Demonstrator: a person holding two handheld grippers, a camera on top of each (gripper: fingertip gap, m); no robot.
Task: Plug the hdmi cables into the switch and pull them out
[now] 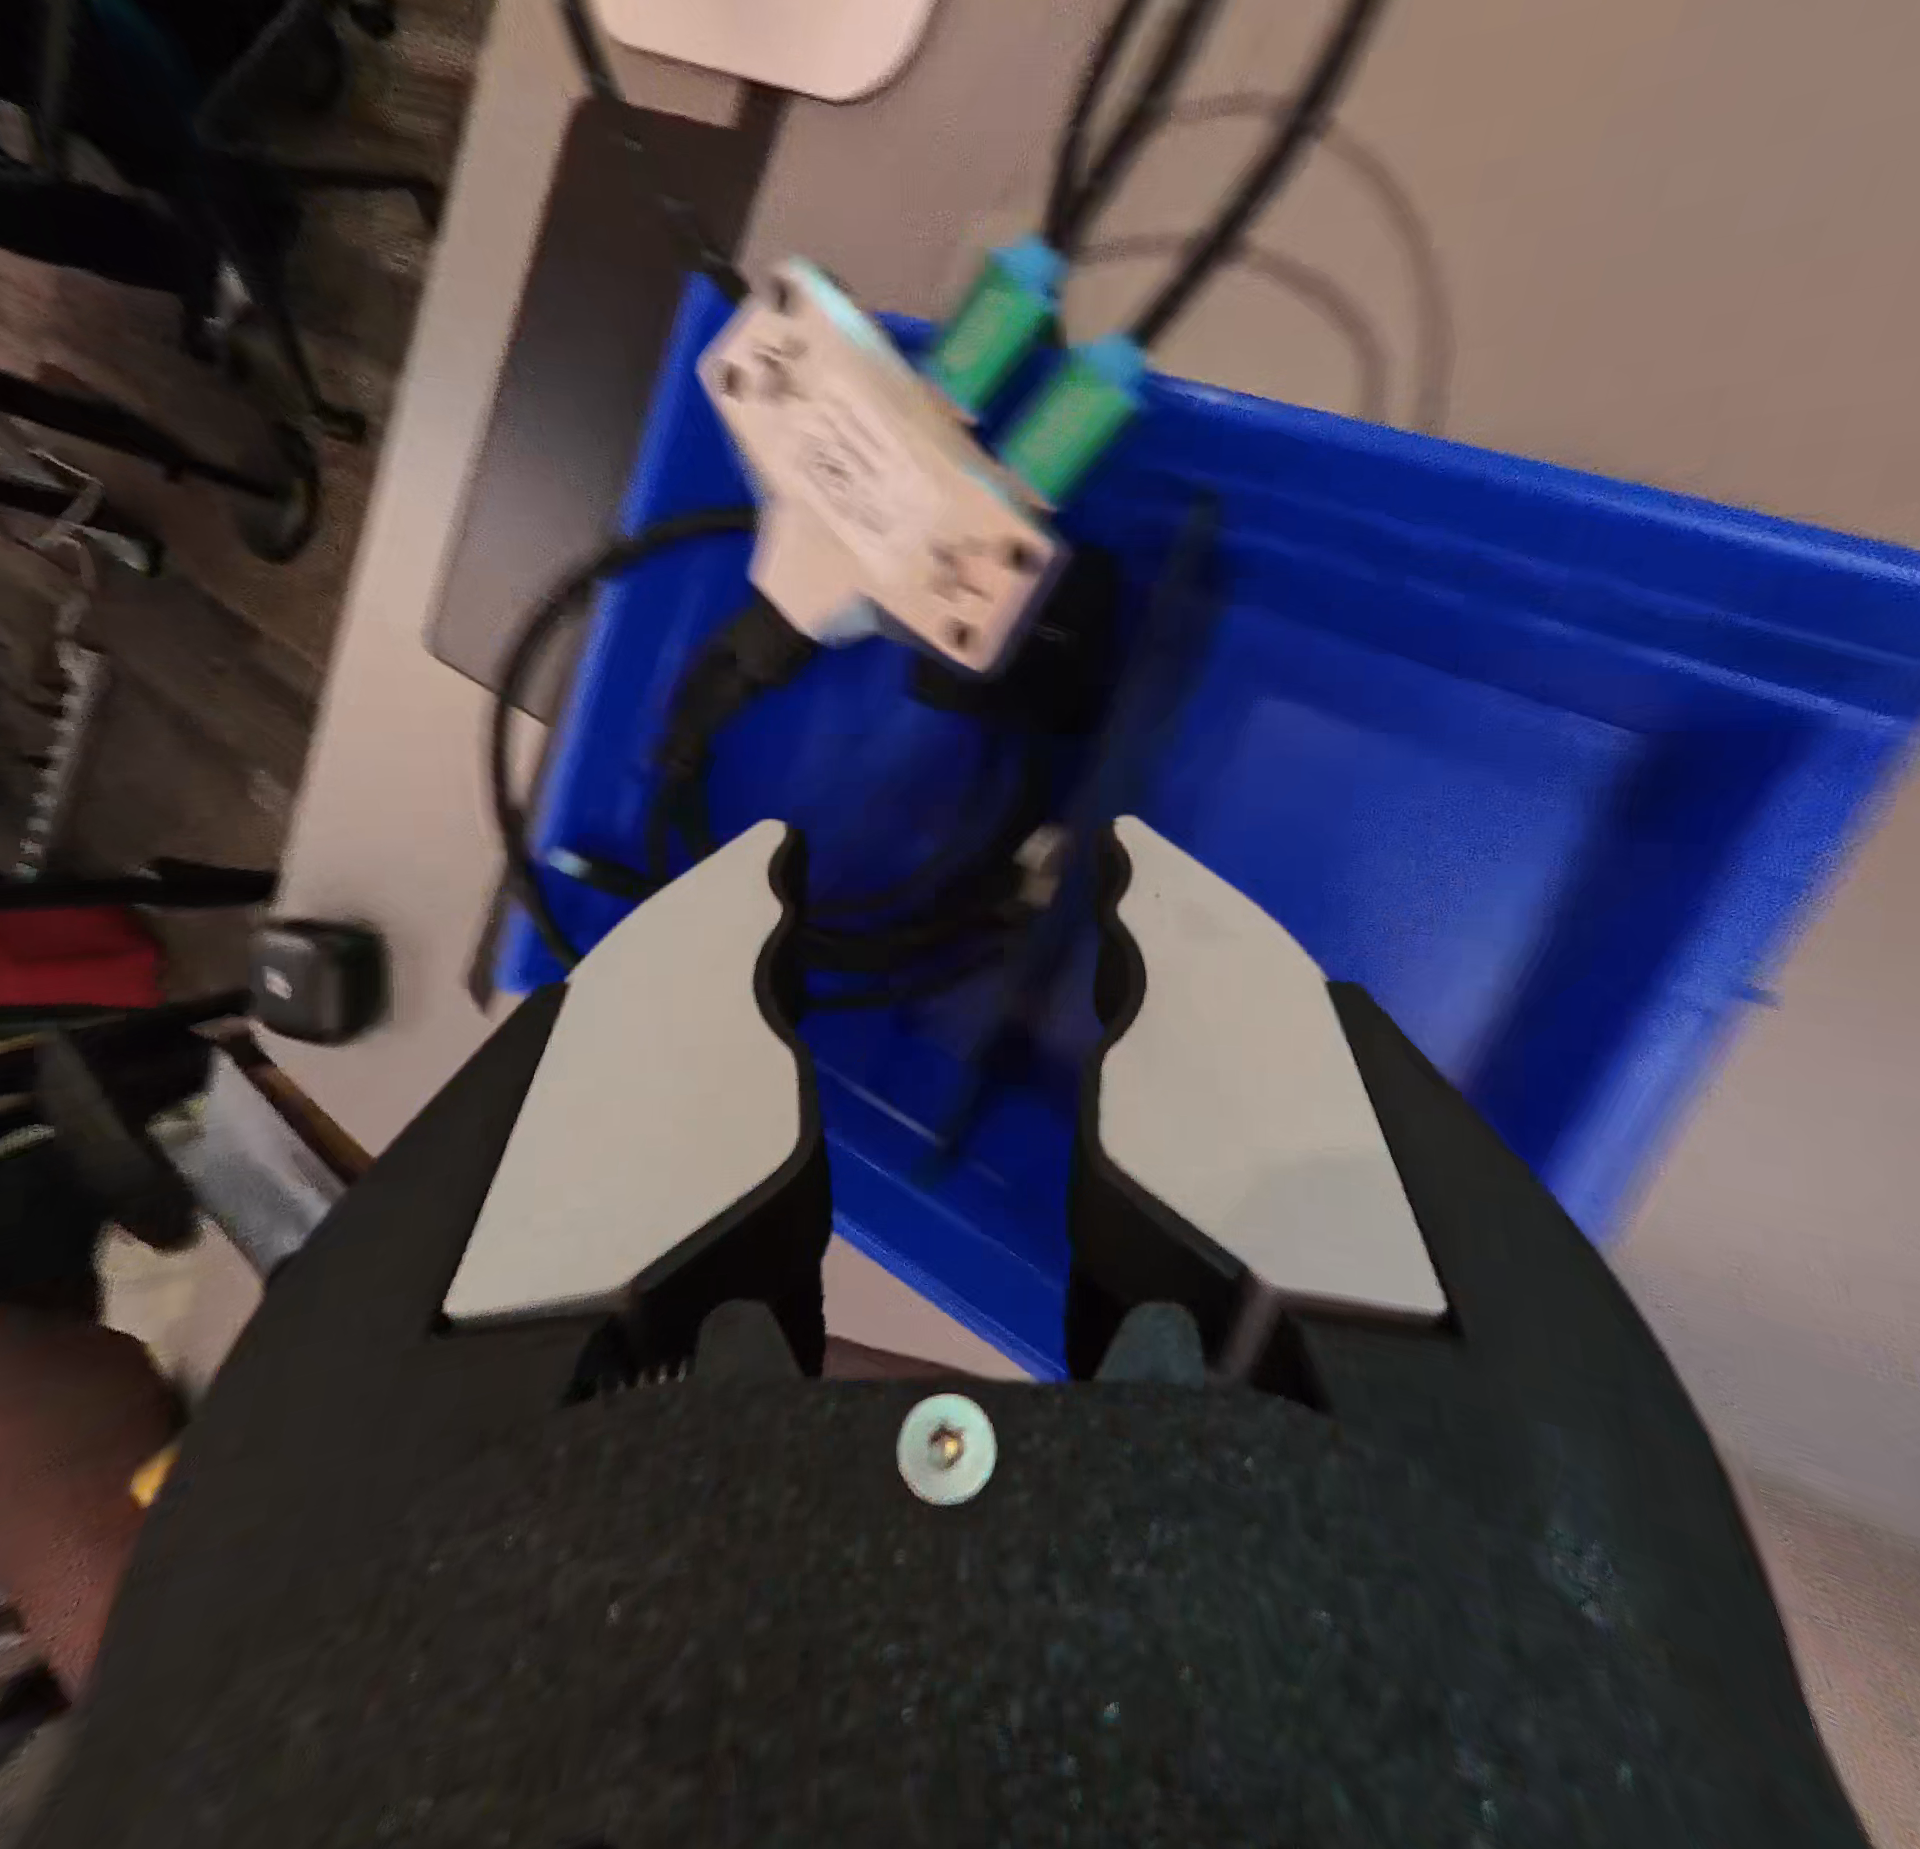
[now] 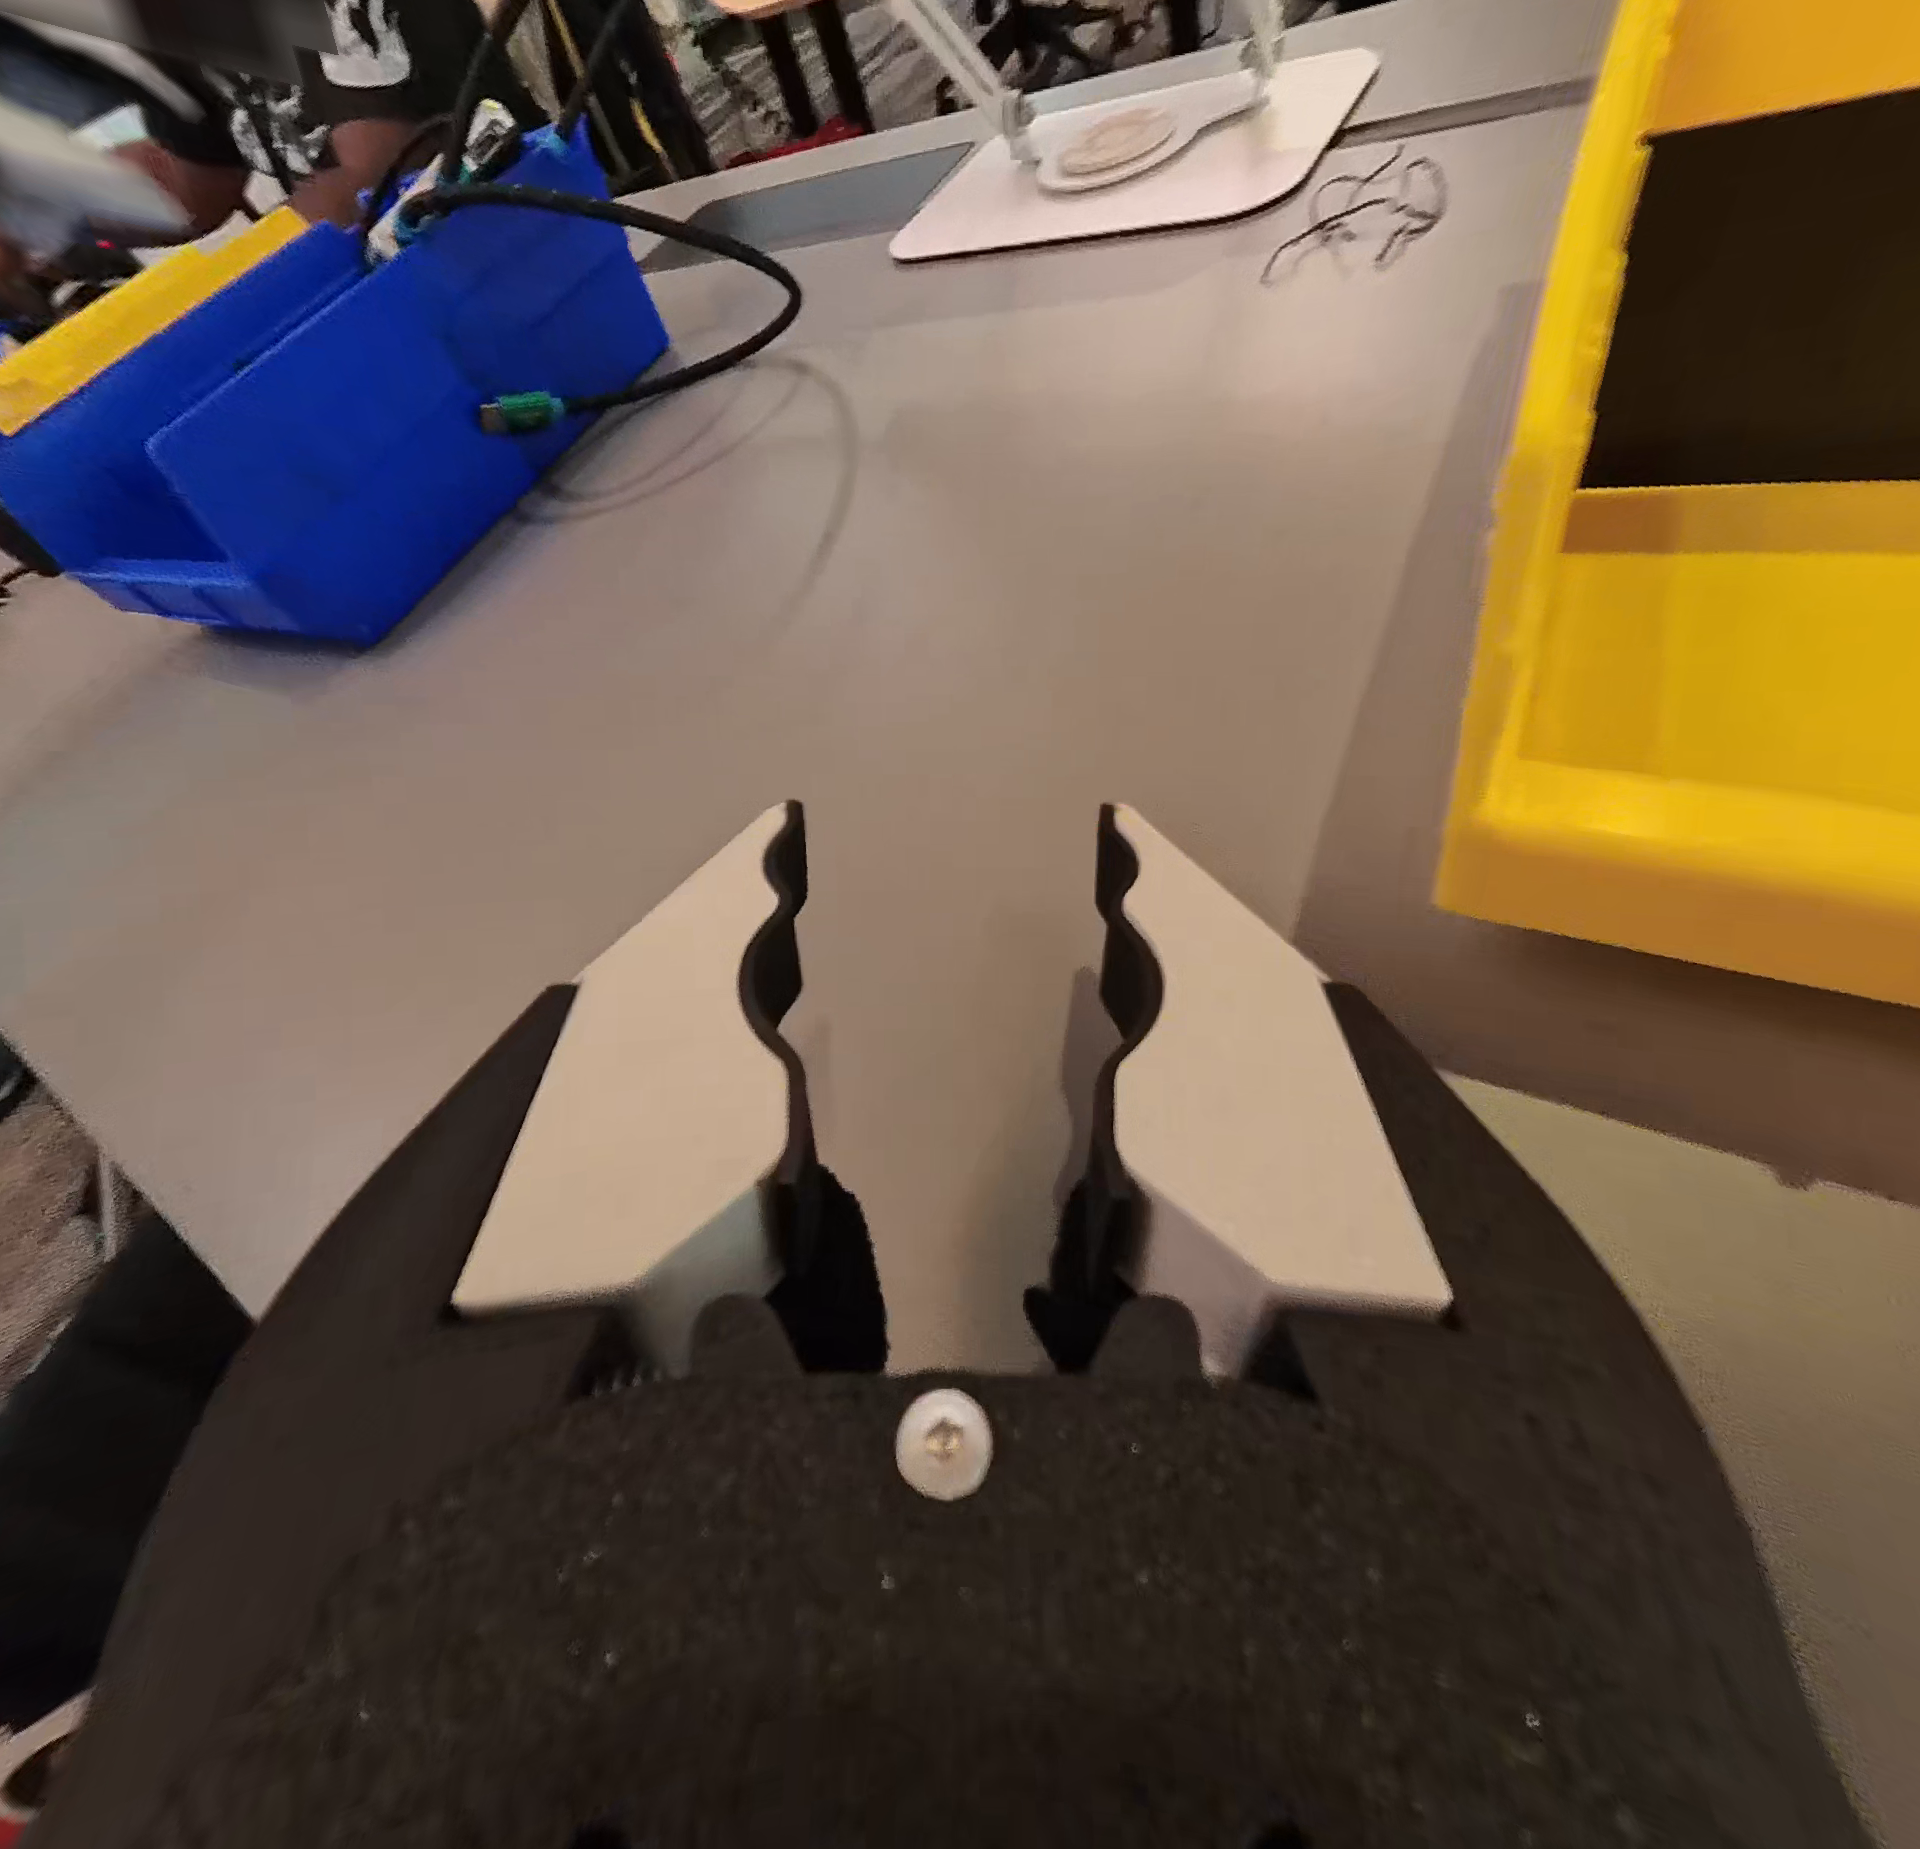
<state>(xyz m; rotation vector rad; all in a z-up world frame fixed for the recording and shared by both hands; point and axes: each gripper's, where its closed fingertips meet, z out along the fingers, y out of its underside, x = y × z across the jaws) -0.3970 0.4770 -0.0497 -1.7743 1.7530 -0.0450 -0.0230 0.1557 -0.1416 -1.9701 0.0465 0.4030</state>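
Grey desk fills both views, carrying a blue plastic bin and, cut off at the right edge of the right wrist view, a yellow bin with a dark interior. Beyond the blue bin lies a dark flat panel, partly hidden by it, and a white stand base whose upper part runs out of frame. A loose thin wire is tangled beside that base.

Motion blur softens the left wrist view. Resting on the rim at one end of the blue bin is the switch, a pale metal box bearing a small label too blurred to read. Two HDMI cables with green plugs are seated side by side in one edge of it. A black cable leaves the opposite edge and coils inside the bin. A third green-plugged cable hangs loose outside the bin wall.

Left tongs are released, hovering above the bin and holding nothing. Right tongs are likewise released over bare desk, well apart from the switch. A person stands blurred in the background.
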